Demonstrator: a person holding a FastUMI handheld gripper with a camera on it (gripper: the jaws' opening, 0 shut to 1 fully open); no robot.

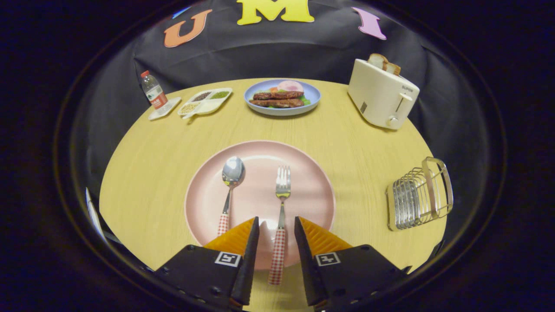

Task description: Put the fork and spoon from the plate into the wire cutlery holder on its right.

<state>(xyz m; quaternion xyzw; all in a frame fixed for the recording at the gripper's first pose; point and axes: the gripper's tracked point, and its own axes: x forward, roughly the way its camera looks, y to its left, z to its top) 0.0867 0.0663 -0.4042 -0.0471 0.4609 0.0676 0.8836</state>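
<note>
Hovering low over the pink plate (303, 182), gripper (276, 223) has jaws spread, pinching nothing; the fork (282, 203) runs up between them, checked handle under the gap. Spoon (230, 186) lies on the plate just left of the fork, parallel. Wire cutlery holder (418, 195) sits on the tabletop (360, 143) right of the plate, apart from it. Toaster (381, 93) beyond.

the gripper (276, 225) fingers hide the plate's (260, 151) near rim; the bottle (153, 92) label is too small to read.
</note>
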